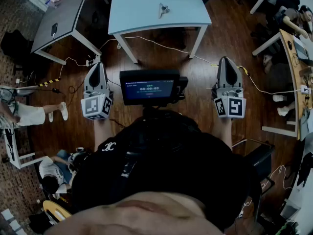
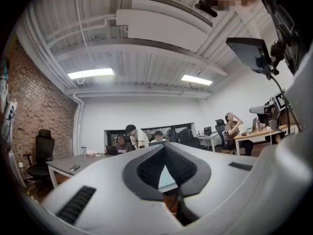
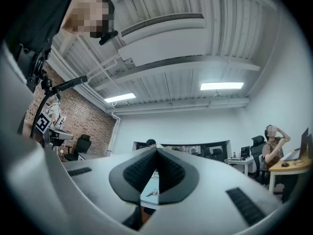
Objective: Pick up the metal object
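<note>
In the head view, the job has not really begun. The metal object lies on the light blue table, far off in the middle. No gripper is near it. The left gripper and the right gripper are held close to the person's body, one on each side of a small screen. Both point to the far side, side by side and level.

In the left gripper view, the left gripper is clenched. Its tips touch and nothing is between them. It looks across the room, tipped a bit up, so lots of ceiling shows.

In the right gripper view, the right gripper is clenched too, and it is empty. Through the small gap under its tips you can see a bit of the table, with the metal object lying on it, far away.

I think the next move is to go up to the table. Then one gripper must reach out, open wide, come down over the metal object and squeeze it.
</note>
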Available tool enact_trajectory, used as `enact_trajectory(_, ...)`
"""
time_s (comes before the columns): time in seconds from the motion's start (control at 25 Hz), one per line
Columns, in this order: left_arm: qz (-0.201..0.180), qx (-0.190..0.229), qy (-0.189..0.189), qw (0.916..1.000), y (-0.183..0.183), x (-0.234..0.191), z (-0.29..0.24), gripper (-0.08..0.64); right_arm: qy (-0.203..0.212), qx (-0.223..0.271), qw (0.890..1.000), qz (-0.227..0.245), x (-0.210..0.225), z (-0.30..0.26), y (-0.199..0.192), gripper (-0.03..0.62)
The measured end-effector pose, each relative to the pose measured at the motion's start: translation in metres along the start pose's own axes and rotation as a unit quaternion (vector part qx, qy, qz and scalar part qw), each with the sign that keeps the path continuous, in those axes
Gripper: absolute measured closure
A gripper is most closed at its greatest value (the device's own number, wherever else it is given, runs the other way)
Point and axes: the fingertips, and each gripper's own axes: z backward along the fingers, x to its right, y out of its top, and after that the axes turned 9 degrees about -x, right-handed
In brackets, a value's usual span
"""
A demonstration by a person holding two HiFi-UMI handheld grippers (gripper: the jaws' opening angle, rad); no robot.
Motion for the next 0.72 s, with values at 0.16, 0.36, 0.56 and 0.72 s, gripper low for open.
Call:
enact_trajectory(0.16,-0.007,0.001,-0.009,0.9999,-0.005,-0.008,0.001,0.551,-0.001,-0.004,1.0,0.001,-0.014,-0.001,-0.004,0.614)
enact_trajectory(0.36,-0.01,0.003,-0.023,0.9997,-0.018,-0.043,0.003,0.551,-0.012,-0.007,1.0,0.003,-0.052,-0.008,-0.009,0.614)
enact_trajectory(0.56,-0.007,0.005,-0.034,0.9994,-0.029,-0.07,0.004,0.551,-0.018,-0.013,1.0,0.015,-0.083,-0.012,-0.013,0.614)
enact_trajectory(0.72,0.002,0.0,-0.036,0.9994,-0.038,-0.084,0.004,0.551,-0.011,-0.023,0.999,0.032,-0.101,-0.022,-0.016,0.614)
